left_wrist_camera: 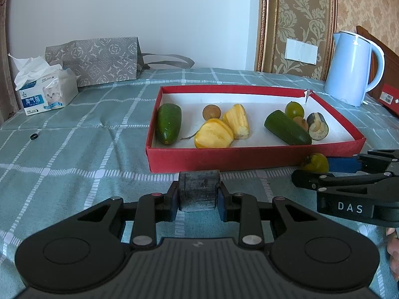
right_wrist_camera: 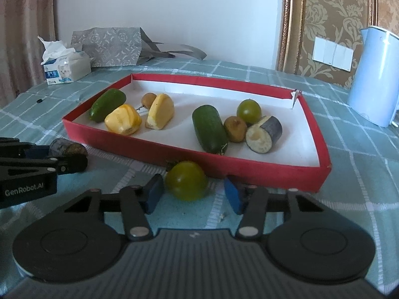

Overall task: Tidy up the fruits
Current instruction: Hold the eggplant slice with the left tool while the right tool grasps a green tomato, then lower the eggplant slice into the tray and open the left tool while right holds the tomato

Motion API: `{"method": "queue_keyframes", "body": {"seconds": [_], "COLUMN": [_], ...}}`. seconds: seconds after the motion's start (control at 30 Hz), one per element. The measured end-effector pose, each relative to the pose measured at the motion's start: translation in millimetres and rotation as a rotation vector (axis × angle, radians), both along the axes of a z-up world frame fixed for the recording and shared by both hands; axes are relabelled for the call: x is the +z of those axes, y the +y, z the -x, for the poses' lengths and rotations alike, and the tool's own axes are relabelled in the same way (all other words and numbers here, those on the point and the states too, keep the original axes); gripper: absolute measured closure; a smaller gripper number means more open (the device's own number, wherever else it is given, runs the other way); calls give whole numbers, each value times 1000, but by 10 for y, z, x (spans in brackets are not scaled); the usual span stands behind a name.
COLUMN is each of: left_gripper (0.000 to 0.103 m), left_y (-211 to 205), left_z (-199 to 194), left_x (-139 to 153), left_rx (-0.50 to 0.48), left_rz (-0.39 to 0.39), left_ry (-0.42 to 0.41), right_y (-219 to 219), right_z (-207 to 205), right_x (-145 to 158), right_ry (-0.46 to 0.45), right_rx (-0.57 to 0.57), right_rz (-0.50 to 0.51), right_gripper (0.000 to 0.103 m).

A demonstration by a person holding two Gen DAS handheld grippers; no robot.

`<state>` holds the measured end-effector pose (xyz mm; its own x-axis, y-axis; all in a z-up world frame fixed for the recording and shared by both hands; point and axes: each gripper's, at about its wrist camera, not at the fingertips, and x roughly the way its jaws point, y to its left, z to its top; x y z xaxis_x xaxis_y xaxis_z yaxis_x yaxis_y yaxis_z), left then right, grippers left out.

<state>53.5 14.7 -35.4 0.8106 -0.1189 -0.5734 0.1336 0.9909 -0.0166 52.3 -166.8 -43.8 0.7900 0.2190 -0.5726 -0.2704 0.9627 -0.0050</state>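
A red box (left_wrist_camera: 224,160) (right_wrist_camera: 139,147) with a white floor holds two green cucumber pieces (left_wrist_camera: 168,123) (right_wrist_camera: 209,129), two yellow jackfruit pieces (left_wrist_camera: 213,134) (right_wrist_camera: 123,119), brown round fruits (left_wrist_camera: 211,112), a green tomato (right_wrist_camera: 249,111) and a dark eggplant piece (right_wrist_camera: 264,134). My left gripper (left_wrist_camera: 198,194) is shut on a dark eggplant chunk (left_wrist_camera: 198,190) (right_wrist_camera: 67,147) in front of the box. My right gripper (right_wrist_camera: 193,191) is open around a green tomato (right_wrist_camera: 187,180) (left_wrist_camera: 315,163) lying on the cloth against the box's front wall.
The table has a teal checked cloth (left_wrist_camera: 74,149). A tissue box (left_wrist_camera: 46,92) and a grey patterned bag (left_wrist_camera: 99,59) stand at the back left. A pale blue kettle (left_wrist_camera: 351,67) stands at the back right. A small black ring (left_wrist_camera: 35,136) lies at left.
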Motion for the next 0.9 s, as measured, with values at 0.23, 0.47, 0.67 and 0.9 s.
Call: {"method": "queue_keyframes", "body": {"seconds": [0.23,0.47,0.67,0.9], "left_gripper": [73,73,73,73], "left_y": [-13,-17,-20,-14], "left_z": [-5,-2,1,32], "left_x": [-16,-18,-17,12], "left_rx": [-2,-2,-2,-7], "left_rz": [-13,-10,-11,-8], "left_ry": [-1,0,-1,-22], "right_y": [5,2,-124,-452], "right_z": [6,33,216,294], "right_x": [7,8,9,11], "right_ry": [-4,-8,-29,-22], "right_rx": [13,0,-41,-127], "right_rz": [-14,-8,29,-30], "right_gripper": [72,71,71,71]}}
